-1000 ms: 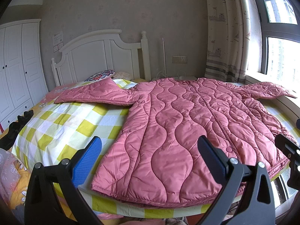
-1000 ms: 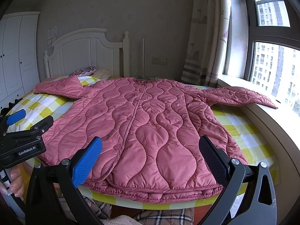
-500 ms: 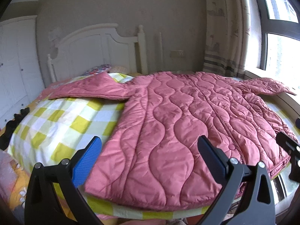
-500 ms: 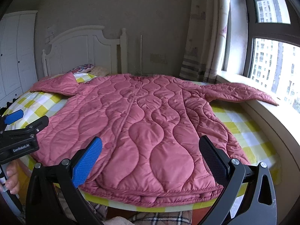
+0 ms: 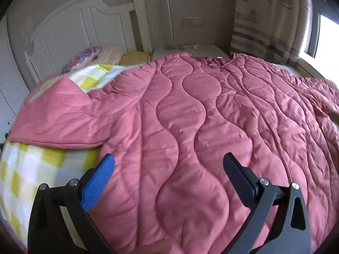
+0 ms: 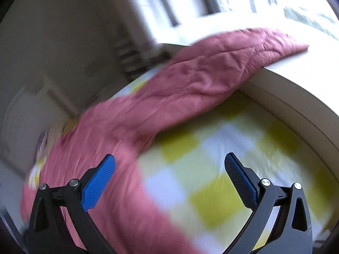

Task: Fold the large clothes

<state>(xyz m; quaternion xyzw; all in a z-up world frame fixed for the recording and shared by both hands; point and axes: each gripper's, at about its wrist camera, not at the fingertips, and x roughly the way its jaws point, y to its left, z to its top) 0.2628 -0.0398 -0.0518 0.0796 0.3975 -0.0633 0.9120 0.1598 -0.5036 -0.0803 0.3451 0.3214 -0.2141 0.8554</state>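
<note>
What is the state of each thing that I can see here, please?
Pink quilted coat: spread flat on the bed, not folded.
Left sleeve: stretched out sideways.
Right sleeve: stretched out, its end on the window ledge.
Left gripper: open, empty.
Right gripper: open, empty.
Curtain: drawn aside.

Left gripper [image 5: 168, 170] advanced over the pink quilted coat [image 5: 190, 127]; right gripper [image 6: 169, 172] swung toward its right sleeve [image 6: 211, 72].

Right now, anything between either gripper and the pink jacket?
Nothing visible. The left gripper hangs open over the pink jacket, whose sleeve lies flat on the bed. The right gripper, open, faces the other sleeve across bare checked sheet.
</note>
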